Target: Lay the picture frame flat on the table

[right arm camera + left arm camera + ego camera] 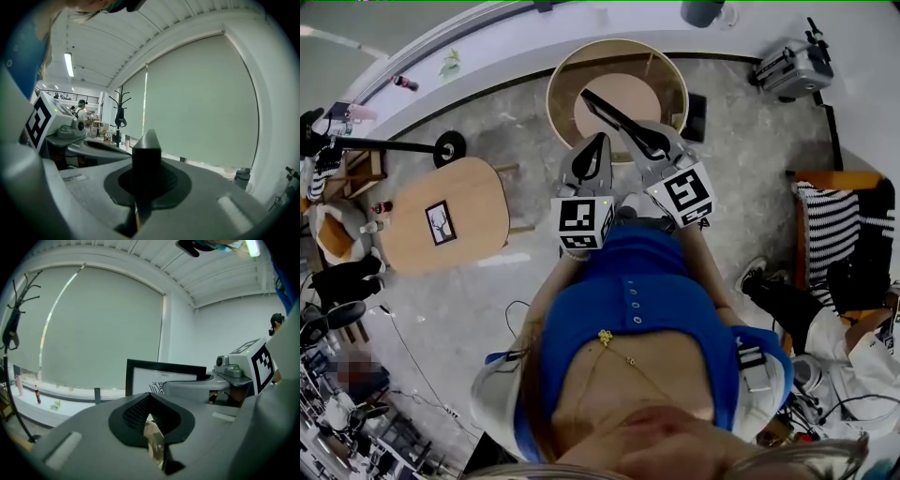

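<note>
Now, the right gripper has its jaws pressed onto the near edge of the picture frame, which stands upright on edge in the air. Its long axis runs from the jaws diagonally away, out over the round counter straight ahead. In the right gripper view the frame shows only as a dark wedge between the pads.

The left gripper sits just beside, on the frame's left, with its jaws drawn near together. There is a thin slit between them and nothing nameable in it. It looks apart from the frame.

Judgement: laying it flat means lowering and tipping it leftward, toward the left gripper. The round counter's raised rim limits the room, though its inner surface looks bare.

Well apart to the left, the oval counter carries a small framed print lying flat.
</note>
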The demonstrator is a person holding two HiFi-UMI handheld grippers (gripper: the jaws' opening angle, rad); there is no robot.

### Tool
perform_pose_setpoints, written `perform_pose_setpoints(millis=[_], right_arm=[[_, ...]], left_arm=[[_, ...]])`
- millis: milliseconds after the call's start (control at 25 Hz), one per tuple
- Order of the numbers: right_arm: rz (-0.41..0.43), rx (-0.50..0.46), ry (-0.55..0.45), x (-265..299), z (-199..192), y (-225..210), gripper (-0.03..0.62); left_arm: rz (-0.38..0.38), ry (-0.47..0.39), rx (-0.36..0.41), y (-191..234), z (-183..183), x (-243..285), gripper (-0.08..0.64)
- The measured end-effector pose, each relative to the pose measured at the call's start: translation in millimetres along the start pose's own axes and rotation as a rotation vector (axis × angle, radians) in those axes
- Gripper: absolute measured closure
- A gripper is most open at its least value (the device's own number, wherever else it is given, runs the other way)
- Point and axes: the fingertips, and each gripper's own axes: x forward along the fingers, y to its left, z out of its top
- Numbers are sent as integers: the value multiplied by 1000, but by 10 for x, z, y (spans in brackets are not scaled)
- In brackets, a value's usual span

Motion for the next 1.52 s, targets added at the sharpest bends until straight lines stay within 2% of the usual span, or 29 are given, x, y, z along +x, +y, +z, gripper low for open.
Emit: perform_pose_setpoints(millis=[160,360,560,720,920,1040,1200,1400,1520], right_arm=[[-15,3,11,125,-4,-117,581],[-91,29,31,440,-6,-329,580],[-199,93,37,892,56,-549,580],[-259,100,43,1313,130,-797,580],[-320,92,82,1792,115,-1011,580],[-327,118,89,2078,77,-1027,580],[-337,168,98,2340,-15,-1081,580],[-318,142,186,2412,-175,-1220,580],[-271,118,211,2483,-251,-1344,580]], left_arm=[[-10,-3,-15,102,58,140,560],[-67,8,-5,396,122,395,560],[-174,27,-7,814,234,761,560],[-272,41,23,1133,376,1159,560],[-346,88,23,1562,385,1546,560],[-382,107,18,1811,377,1661,560],[-374,128,-10,2107,294,1846,560],[-336,152,-48,2173,230,2040,560],[-317,164,-51,2103,188,2157,560]])
